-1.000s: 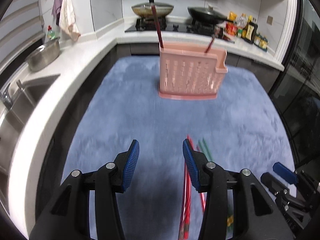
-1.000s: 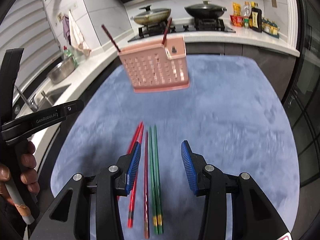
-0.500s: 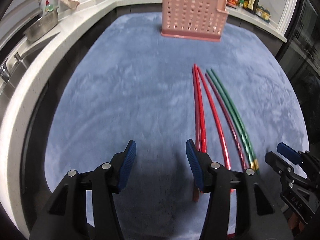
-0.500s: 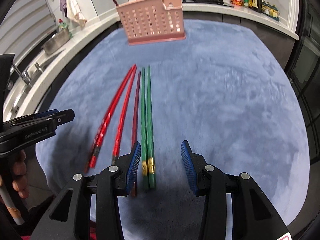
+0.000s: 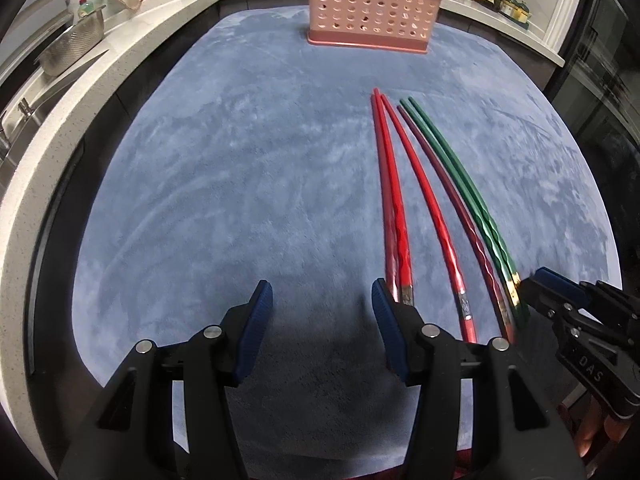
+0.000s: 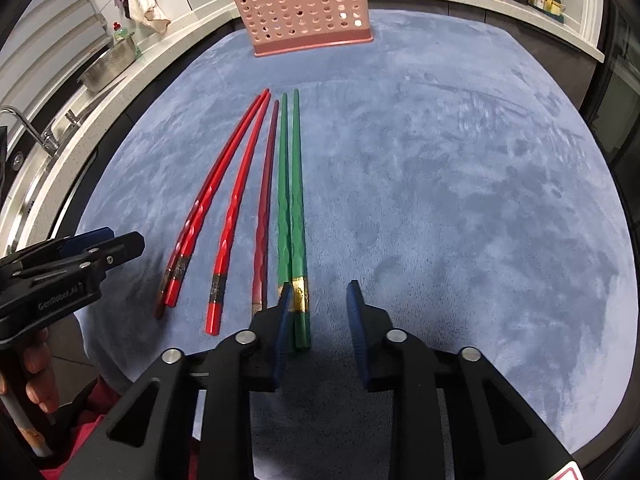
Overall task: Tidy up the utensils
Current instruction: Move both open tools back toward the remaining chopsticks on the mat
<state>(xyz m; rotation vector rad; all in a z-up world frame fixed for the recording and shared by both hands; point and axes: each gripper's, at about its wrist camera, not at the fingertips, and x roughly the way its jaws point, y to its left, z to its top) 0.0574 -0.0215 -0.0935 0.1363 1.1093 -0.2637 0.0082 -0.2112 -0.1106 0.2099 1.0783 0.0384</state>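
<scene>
Right gripper (image 6: 316, 316) has dropped low to the near ends of the green chopsticks (image 6: 291, 200), jaws wide and empty, its left finger now over one gold-banded tip. Left gripper (image 5: 322, 316) has come down too, wide and empty, just left of the red chopsticks (image 5: 394, 208); all sticks lie flat on the blue desk (image 6: 460, 200), the pink holder (image 6: 304, 12) far away. Looks like pickup of the green pair is next, nothing grasped yet.
</scene>
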